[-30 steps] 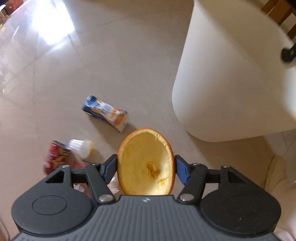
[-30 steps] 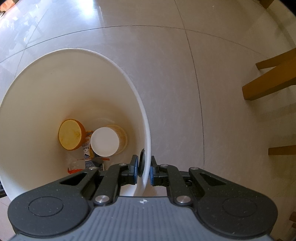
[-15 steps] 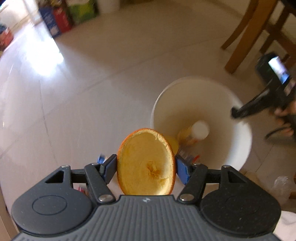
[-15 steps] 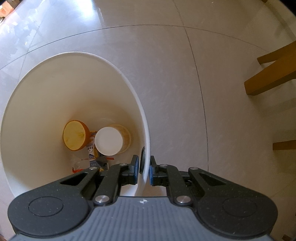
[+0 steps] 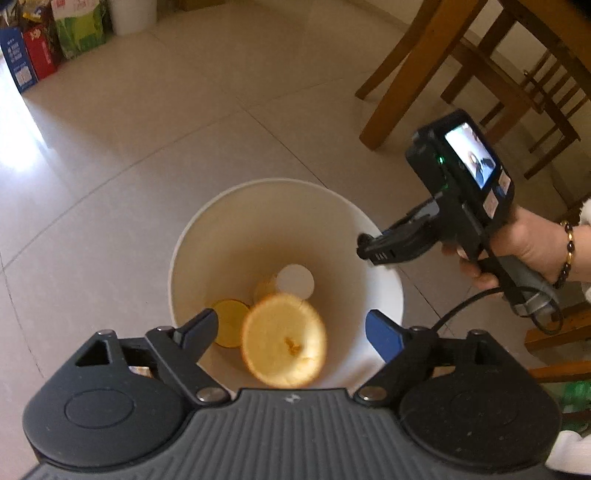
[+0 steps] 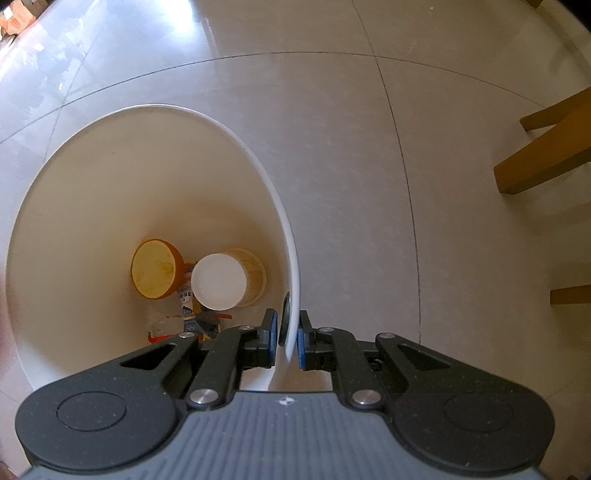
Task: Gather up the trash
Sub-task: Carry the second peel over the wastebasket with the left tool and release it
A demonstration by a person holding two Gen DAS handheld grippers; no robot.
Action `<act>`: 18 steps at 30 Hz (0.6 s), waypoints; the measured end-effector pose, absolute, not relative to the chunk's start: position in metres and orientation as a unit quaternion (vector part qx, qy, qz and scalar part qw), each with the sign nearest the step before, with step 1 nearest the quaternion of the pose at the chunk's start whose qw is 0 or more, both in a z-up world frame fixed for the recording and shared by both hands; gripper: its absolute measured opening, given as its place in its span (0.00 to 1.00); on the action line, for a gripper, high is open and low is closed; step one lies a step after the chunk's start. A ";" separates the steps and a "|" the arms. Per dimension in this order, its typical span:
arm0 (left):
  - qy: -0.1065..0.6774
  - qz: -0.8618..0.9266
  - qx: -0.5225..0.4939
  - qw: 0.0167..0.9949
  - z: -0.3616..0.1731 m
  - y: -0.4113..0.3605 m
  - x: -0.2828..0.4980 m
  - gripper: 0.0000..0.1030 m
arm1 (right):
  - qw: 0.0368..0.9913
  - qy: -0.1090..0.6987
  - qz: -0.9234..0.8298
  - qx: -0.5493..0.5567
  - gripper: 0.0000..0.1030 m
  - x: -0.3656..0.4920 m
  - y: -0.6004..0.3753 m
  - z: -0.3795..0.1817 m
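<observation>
One orange peel [image 5: 284,339] between spread fingers [image 5: 199,328]

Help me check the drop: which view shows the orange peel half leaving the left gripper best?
The left wrist view. The orange peel half sits blurred between the left gripper's jaws, which have just been opening, above the white bin. The right wrist view misses it, showing only another peel half inside.

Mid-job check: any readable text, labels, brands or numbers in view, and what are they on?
None can be read.
Blue box and red box by the wall: print too blurred.
Green bag: print too blurred.
Wrapper in the bin: small print, unreadable.
Right gripper screen: only a picture.
</observation>
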State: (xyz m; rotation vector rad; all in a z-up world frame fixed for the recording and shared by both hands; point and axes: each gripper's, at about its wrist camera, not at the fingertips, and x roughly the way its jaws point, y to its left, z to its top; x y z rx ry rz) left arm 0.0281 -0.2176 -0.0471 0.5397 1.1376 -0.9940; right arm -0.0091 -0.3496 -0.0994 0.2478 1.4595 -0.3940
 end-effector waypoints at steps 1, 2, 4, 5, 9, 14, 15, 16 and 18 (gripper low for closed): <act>0.512 -0.444 0.244 0.693 -0.050 -0.217 0.027 0.84 | 0.721 0.660 -0.178 0.113 0.12 -0.010 -0.350 -0.100; 0.513 -0.442 0.247 0.693 -0.051 -0.216 0.027 0.84 | 0.721 0.660 -0.178 0.113 0.12 -0.010 -0.350 -0.100; 0.512 -0.439 0.251 0.694 -0.052 -0.213 0.027 0.85 | 0.721 0.660 -0.177 0.113 0.12 -0.011 -0.351 -0.100; 0.513 -0.438 0.252 0.694 -0.052 -0.212 0.027 0.85 | 0.722 0.660 -0.177 0.112 0.12 -0.011 -0.351 -0.100; 0.515 -0.428 0.249 0.700 -0.056 -0.210 0.028 0.87 | 0.721 0.661 -0.177 0.112 0.12 -0.011 -0.350 -0.100; 0.518 -0.414 0.240 0.709 -0.068 -0.205 0.036 0.88 | 0.720 0.661 -0.179 0.110 0.12 -0.009 -0.351 -0.101; 0.519 -0.410 0.238 0.711 -0.069 -0.203 0.038 0.88 | 0.720 0.662 -0.179 0.109 0.12 -0.009 -0.350 -0.101; 0.520 -0.407 0.237 0.712 -0.071 -0.202 0.039 0.88 | 0.720 0.662 -0.180 0.108 0.12 -0.009 -0.350 -0.101; 0.523 -0.403 0.234 0.714 -0.072 -0.198 0.040 0.88 | 0.719 0.662 -0.181 0.108 0.12 -0.008 -0.349 -0.102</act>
